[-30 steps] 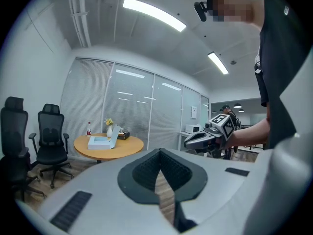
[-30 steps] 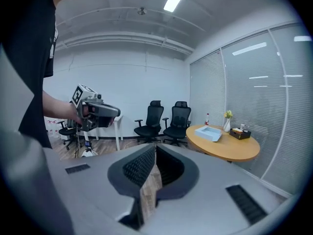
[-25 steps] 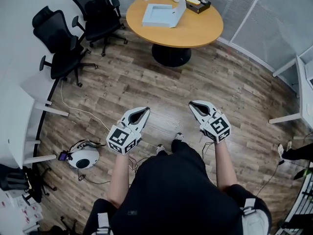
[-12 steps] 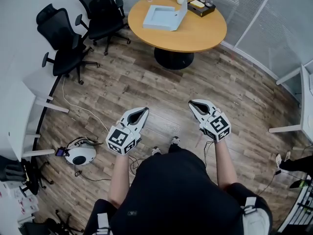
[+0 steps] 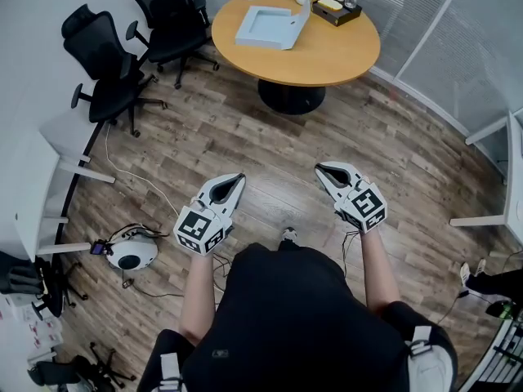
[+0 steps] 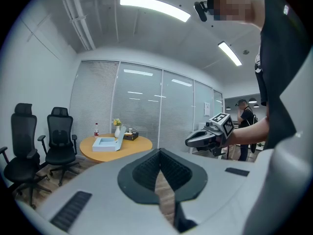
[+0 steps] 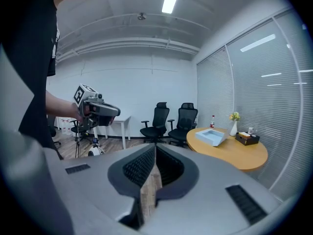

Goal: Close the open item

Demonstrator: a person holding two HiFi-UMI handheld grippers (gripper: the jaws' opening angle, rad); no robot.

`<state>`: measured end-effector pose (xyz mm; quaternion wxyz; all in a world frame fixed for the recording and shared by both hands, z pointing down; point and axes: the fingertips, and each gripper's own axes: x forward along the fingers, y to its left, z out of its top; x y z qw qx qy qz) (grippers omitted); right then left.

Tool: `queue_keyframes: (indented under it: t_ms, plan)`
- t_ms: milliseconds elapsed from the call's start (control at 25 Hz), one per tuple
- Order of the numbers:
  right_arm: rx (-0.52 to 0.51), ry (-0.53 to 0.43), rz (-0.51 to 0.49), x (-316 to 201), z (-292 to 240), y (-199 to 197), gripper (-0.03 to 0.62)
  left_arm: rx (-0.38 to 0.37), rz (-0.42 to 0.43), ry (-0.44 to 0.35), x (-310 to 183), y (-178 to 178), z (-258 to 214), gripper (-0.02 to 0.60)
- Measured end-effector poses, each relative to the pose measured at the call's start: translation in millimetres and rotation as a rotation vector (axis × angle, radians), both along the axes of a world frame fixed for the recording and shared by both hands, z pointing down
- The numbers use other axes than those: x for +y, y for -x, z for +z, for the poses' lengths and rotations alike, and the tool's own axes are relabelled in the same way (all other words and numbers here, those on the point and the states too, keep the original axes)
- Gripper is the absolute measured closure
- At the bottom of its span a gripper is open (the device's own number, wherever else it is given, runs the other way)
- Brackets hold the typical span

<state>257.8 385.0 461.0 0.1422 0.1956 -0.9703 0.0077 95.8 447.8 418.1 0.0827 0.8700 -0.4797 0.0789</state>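
Black T-shirt (image 5: 286,317); white left gripper (image 5: 236,179), right gripper (image 5: 321,169), marker cubes (image 5: 200,229)

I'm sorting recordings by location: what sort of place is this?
Probably an office meeting room: a round wooden table, two black swivel office chairs near it, and glass partition walls with blinds.

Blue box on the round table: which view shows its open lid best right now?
The head view: it looks down into the blue box on the round table, with the lid raised along its right edge. Both gripper views show the box only small, distant and side-on.
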Motion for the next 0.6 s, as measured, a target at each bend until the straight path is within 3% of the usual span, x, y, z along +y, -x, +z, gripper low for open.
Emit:
queue_keyframes:
  t_ms: [600]
  plan:
    - [0.009, 0.010, 0.026, -20, 12, -2, 0.586, -0.013, 0.034, 0.017, -24, -2, 7, 0.576]
